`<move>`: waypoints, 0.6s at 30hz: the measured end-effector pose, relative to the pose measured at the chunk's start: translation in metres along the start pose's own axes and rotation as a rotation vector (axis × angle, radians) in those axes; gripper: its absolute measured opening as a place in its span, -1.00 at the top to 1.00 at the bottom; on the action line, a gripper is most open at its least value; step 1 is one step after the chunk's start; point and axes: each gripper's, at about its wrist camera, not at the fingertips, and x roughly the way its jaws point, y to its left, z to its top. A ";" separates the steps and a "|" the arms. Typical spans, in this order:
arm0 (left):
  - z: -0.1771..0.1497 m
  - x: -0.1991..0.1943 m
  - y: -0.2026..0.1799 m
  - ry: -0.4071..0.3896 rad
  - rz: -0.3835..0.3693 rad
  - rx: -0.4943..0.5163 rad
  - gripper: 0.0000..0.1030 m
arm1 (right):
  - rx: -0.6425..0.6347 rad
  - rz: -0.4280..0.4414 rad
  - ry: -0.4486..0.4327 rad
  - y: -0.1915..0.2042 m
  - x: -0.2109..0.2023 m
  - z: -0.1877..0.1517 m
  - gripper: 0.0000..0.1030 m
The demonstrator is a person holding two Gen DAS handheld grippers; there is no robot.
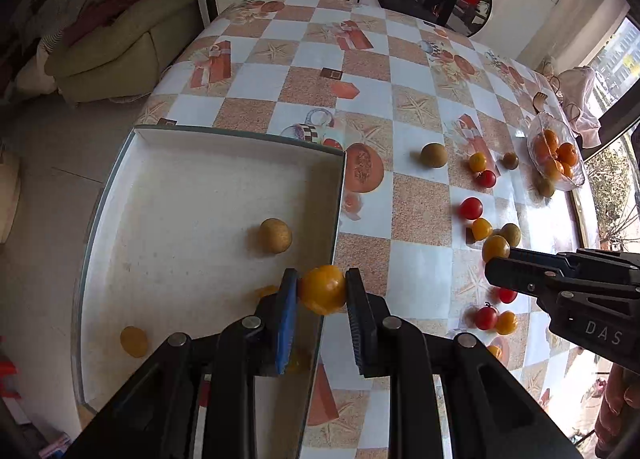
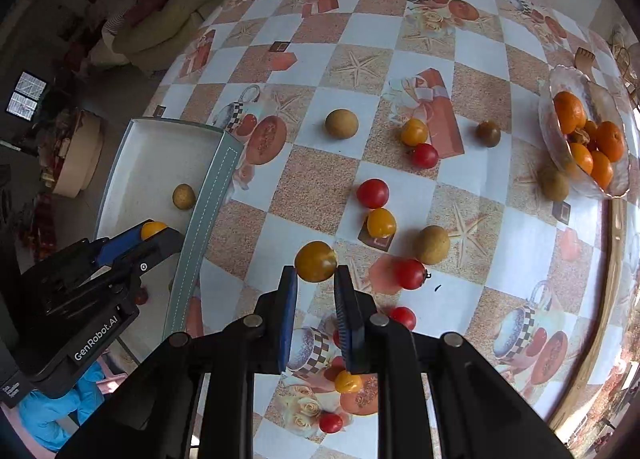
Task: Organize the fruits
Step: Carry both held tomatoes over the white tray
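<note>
left claw (image 1: 322, 289) we grip a yellow tomato (image 1: 323, 289) over the tray (image 1: 240, 139) edge | right claw (image 2: 316, 273) we pinch another tomato (image 2: 315, 261) mid-tabletop (image 2: 360, 35)

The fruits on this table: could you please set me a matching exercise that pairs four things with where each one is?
Things:
1. Oranges
2. Yellow tomato
3. Brown round fruit
4. Dark yellow tomato

Places:
A. At the tips of the right tongs
B. On the floor of the white tray
C. In the glass bowl
D. Between the left tongs

Pairs: 1-C, 2-D, 3-B, 4-A
</note>
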 end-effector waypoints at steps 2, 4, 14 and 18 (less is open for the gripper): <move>-0.002 -0.001 0.022 -0.001 0.028 -0.023 0.51 | -0.033 0.017 0.006 0.023 0.007 0.006 0.60; -0.004 0.000 0.044 0.002 0.060 -0.050 0.51 | -0.064 0.036 0.015 0.046 0.016 0.013 0.60; -0.001 0.026 0.112 0.034 0.146 -0.119 0.51 | -0.121 0.071 0.057 0.118 0.067 0.058 0.60; 0.000 0.037 0.115 0.045 0.157 -0.084 0.51 | -0.124 0.034 0.062 0.129 0.086 0.076 0.60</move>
